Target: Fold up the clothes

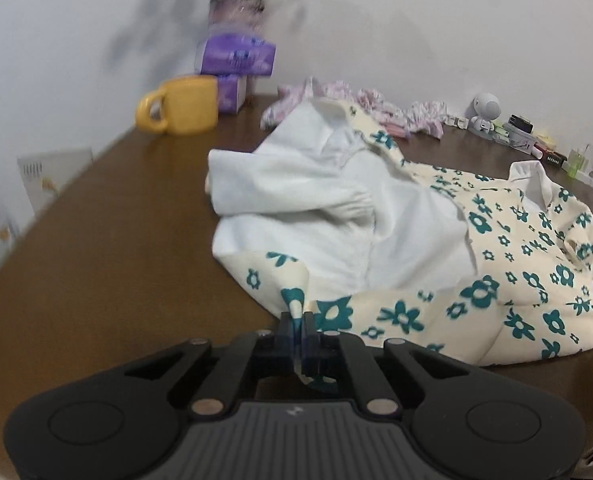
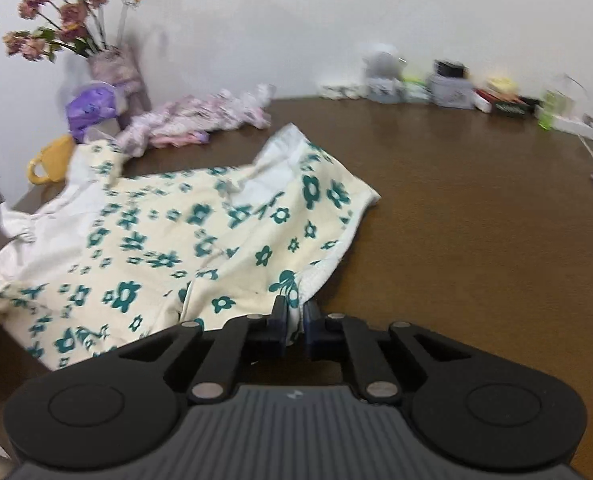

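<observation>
Barely begun: both tongs, left (image 1: 296, 322) and right (image 2: 295, 312), pinch the near edge of the flowered shirt (image 2: 168, 236), unfolded on the tabletop (image 2: 476, 220).

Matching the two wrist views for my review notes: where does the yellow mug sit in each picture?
Left wrist: yellow mug upper left, on the table beside the purple tissue packs.
Right wrist: yellow mug at the far left edge, partly hidden behind the floral garment.
Shared landmark: the flower vase against the wall.

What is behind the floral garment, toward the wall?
Behind the floral garment lies a crumpled pink garment; the yellow mug is partly hidden by its raised edge.
</observation>
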`<control>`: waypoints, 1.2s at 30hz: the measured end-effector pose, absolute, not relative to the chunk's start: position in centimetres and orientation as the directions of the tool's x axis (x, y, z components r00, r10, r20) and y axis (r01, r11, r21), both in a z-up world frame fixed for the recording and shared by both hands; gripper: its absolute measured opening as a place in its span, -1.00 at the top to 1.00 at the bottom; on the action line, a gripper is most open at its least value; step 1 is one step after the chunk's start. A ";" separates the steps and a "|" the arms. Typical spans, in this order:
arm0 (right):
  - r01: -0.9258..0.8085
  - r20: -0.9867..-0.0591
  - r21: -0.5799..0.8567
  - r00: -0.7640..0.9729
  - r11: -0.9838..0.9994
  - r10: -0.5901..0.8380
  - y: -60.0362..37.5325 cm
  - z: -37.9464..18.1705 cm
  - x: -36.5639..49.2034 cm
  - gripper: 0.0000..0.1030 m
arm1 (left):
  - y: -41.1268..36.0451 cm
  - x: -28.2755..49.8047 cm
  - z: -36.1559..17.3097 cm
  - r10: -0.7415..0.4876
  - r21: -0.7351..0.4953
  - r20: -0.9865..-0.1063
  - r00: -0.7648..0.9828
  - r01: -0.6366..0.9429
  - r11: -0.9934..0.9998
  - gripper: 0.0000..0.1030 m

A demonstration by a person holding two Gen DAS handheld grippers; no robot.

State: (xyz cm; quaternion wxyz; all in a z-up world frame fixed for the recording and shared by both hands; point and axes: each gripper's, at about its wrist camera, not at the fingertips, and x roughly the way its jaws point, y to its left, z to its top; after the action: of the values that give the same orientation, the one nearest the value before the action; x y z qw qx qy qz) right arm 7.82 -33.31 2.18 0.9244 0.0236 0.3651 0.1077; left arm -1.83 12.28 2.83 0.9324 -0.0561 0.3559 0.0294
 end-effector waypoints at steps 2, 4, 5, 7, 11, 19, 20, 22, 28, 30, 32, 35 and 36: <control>-0.158 -0.682 0.120 0.704 0.980 0.197 -33.9 1.6 7.1 0.86 | 11.9 -2.4 2.9 0.012 -0.098 -0.664 0.748 -0.102 0.990 0.92; -0.153 -0.684 0.123 0.703 0.981 0.195 -34.1 1.4 6.9 0.83 | 12.0 -2.7 3.2 0.002 -0.120 -0.661 0.751 -0.108 0.987 0.76; -0.150 -0.685 0.124 0.703 0.981 0.194 -34.1 1.3 6.8 0.76 | 12.3 -2.7 3.5 -0.002 -0.133 -0.657 0.754 -0.112 0.985 0.61; -0.132 -0.667 0.134 0.721 0.982 0.188 -34.6 1.7 6.4 0.57 | 13.2 -2.6 4.3 -0.001 -0.156 -0.639 0.769 -0.129 0.979 0.33; -0.102 -0.600 0.143 0.782 0.984 0.168 -35.6 3.6 5.6 0.46 | 15.0 -0.8 5.9 0.024 -0.156 -0.629 0.777 -0.156 0.975 0.02; -0.214 -0.616 0.141 0.745 0.967 0.255 -32.9 3.1 7.5 0.27 | 15.8 6.6 4.6 0.041 -0.053 -0.742 0.669 -0.119 0.991 -0.01; -0.220 -0.626 0.147 0.734 0.964 0.263 -32.5 2.6 7.9 0.26 | 15.8 7.2 4.4 0.040 -0.042 -0.751 0.659 -0.108 0.993 0.02; -0.227 -0.639 0.162 0.718 0.960 0.277 -31.9 1.8 8.5 0.26 | 15.4 7.4 4.1 0.050 -0.004 -0.752 0.657 -0.080 0.997 0.53; -0.226 -0.650 0.151 0.711 0.962 0.269 -31.3 0.8 8.9 0.19 | 14.5 3.5 4.5 0.115 0.118 -0.732 0.671 -0.040 0.992 1.00; -0.220 -0.657 0.138 0.710 0.966 0.255 -31.4 0.5 8.7 0.15 | 14.3 0.9 4.5 0.118 0.106 -0.734 0.669 -0.060 0.993 1.00; -0.214 -0.661 0.140 0.707 0.967 0.252 -31.5 0.1 8.6 0.15 | 14.2 -1.6 4.5 0.122 0.094 -0.736 0.666 -0.077 0.993 1.00; -0.213 -0.659 0.141 0.708 0.967 0.252 -31.7 -0.3 8.5 0.13 | 13.7 -3.3 4.7 0.127 0.083 -0.736 0.665 -0.098 0.992 0.94; -0.214 -0.659 0.139 0.709 0.967 0.251 -31.7 -0.3 8.5 0.13 | 13.8 -3.2 5.0 0.130 0.078 -0.735 0.665 -0.108 0.991 0.87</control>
State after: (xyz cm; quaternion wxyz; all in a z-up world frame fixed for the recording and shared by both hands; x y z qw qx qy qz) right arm 8.46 -31.74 -0.32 0.9240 0.0263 0.3602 0.1258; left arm -3.17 13.78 5.03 0.9123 0.0138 0.4040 0.0652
